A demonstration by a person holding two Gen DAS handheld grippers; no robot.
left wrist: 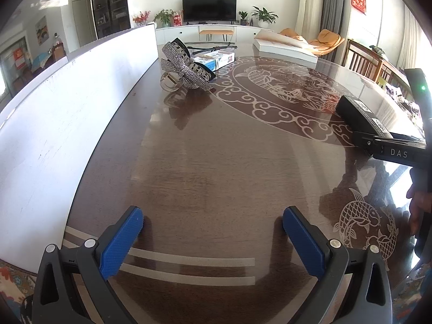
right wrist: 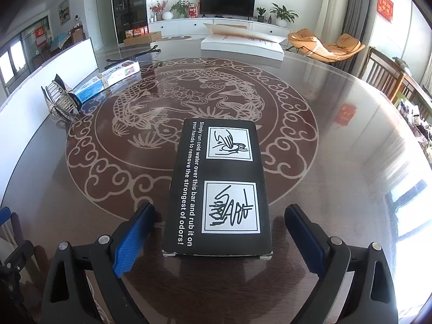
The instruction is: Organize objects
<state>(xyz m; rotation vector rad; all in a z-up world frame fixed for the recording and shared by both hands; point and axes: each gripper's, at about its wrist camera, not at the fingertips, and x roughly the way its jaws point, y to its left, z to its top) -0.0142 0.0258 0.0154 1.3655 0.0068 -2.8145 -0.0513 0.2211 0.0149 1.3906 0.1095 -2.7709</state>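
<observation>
A black box (right wrist: 218, 186) with white print lies flat on the glass-topped table, between the blue pads of my right gripper (right wrist: 218, 229). The jaws stand wide, with a gap to the box on both sides. The box also shows in the left wrist view (left wrist: 361, 116) at the right, in front of the right gripper's black body (left wrist: 397, 151). My left gripper (left wrist: 213, 232) is open and empty over bare table. A rhinestone hair claw (left wrist: 186, 67) lies far ahead of it, seen at the left in the right wrist view (right wrist: 60, 100).
A long white board (left wrist: 67, 124) runs along the table's left edge. A blue-and-white carton (right wrist: 108, 79) lies behind the hair claw, with a thin dark object (right wrist: 135, 54) beyond. A flat white box (right wrist: 243, 43) sits at the far edge. Wooden chairs (right wrist: 388, 78) stand right.
</observation>
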